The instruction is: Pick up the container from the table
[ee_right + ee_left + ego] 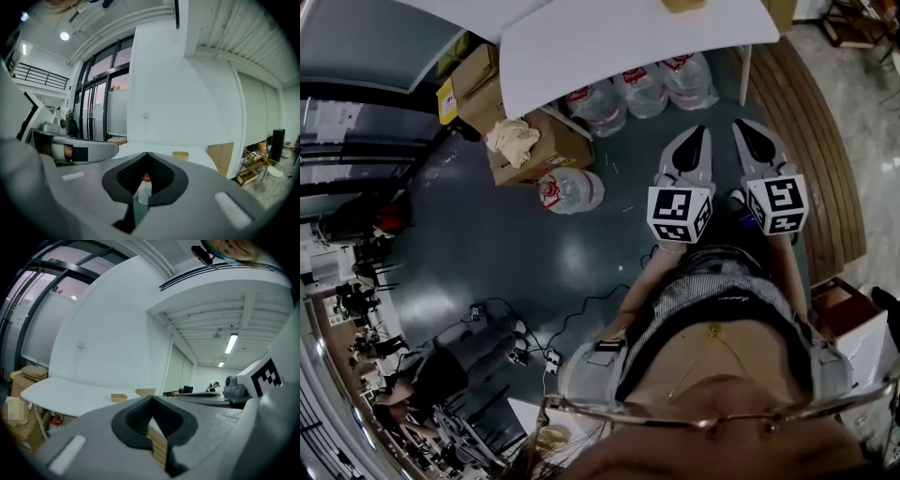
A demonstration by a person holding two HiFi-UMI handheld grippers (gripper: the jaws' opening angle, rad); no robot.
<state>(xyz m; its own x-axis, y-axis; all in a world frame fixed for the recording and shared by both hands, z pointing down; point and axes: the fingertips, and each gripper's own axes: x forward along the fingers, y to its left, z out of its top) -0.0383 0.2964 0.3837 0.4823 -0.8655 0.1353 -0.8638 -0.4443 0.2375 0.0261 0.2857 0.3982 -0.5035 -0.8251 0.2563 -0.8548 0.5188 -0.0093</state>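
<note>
A small tan container (682, 5) sits on the white table (609, 42) at its far edge. It also shows on the tabletop as a flat tan box, the container (119, 398) in the left gripper view and the container (180, 154) in the right gripper view. My left gripper (700, 130) and right gripper (740, 125) hover side by side above the floor, short of the table's near edge. Both point toward the table. The left gripper (151, 398) is shut with nothing in it. The right gripper (147, 153) is likewise shut and holds nothing.
Large water bottles (642, 89) stand under the table, and one bottle (570, 190) lies on the dark floor. Cardboard boxes (530, 141) sit at the left, a wooden slatted platform (820, 141) at the right. A table leg (744, 73) stands ahead; cables (516, 342) trail behind left.
</note>
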